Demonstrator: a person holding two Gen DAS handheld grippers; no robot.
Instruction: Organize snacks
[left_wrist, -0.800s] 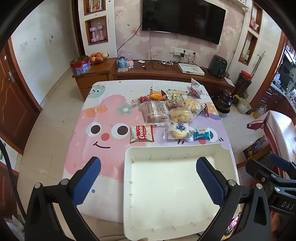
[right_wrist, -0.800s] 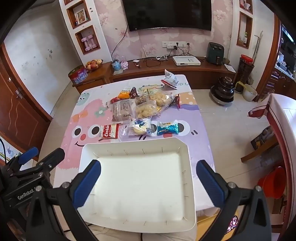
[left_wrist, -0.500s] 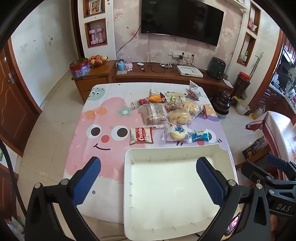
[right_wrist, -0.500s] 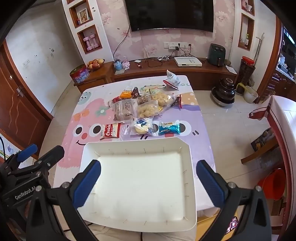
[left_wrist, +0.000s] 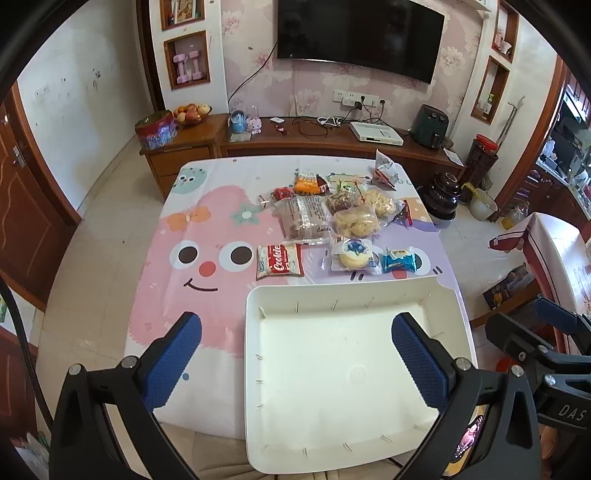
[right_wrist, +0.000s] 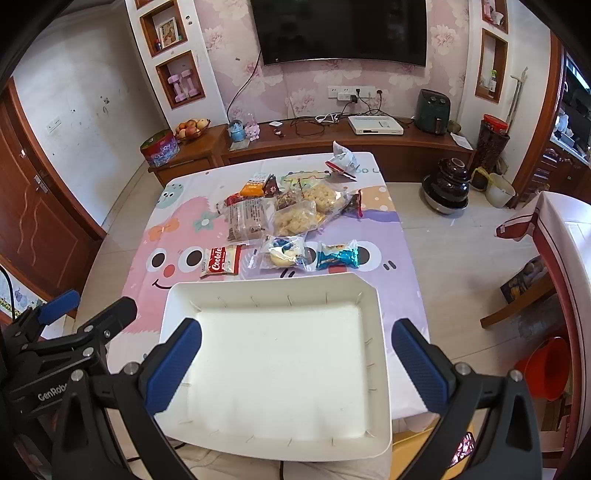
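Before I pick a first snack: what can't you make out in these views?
- Snack pile: both views, overlapping bags hide the lower packs.
- Small wrappers at the far end: print too small to read.
- White tray: left wrist view, near right corner behind the left tongs.

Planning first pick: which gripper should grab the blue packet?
Right, probably. The blue packet lies at the right end of the near snack row, just beyond the tray, closer to the right gripper. The left gripper sits nearer the cookie pack. Both are open and empty.
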